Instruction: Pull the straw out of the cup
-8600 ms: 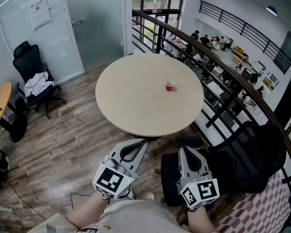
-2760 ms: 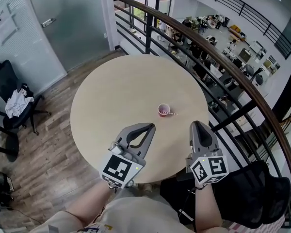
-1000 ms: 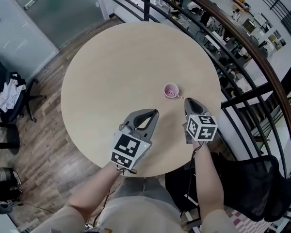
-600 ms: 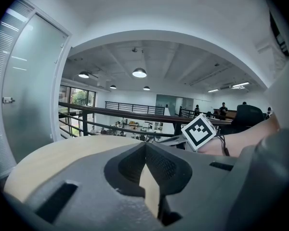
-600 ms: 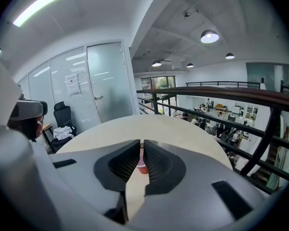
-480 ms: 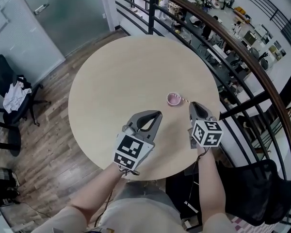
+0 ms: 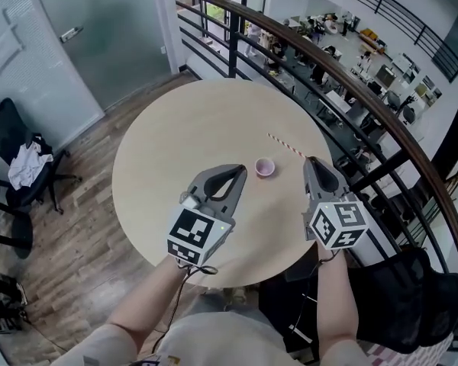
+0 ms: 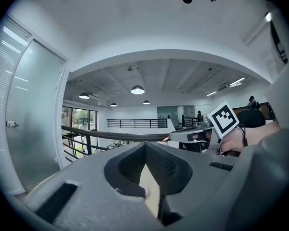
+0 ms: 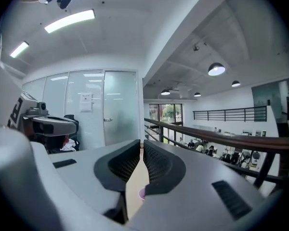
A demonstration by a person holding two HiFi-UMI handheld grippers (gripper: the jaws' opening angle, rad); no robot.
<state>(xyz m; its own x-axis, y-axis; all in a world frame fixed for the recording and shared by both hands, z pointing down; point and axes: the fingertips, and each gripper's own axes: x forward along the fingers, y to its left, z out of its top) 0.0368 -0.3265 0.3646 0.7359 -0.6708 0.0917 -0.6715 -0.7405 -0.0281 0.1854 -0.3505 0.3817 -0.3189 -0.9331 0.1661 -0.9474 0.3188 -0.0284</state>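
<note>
Straw (image 7: 286, 145): clamped at tip of right gripper (image 7: 314, 161) jaws, long axis running ahead-left from them.
Left gripper (image 7: 239, 171): jaws together, empty.

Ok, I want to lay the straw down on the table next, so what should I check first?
1. The straw is fully out of the cup: ok.
2. The right tool is shut on the straw's end: ok.
3. The cup stands upright on the table: ok.
4. The left tool is shut with nothing in it: ok.
5. Anything left inside the cup: cannot tell.
</note>
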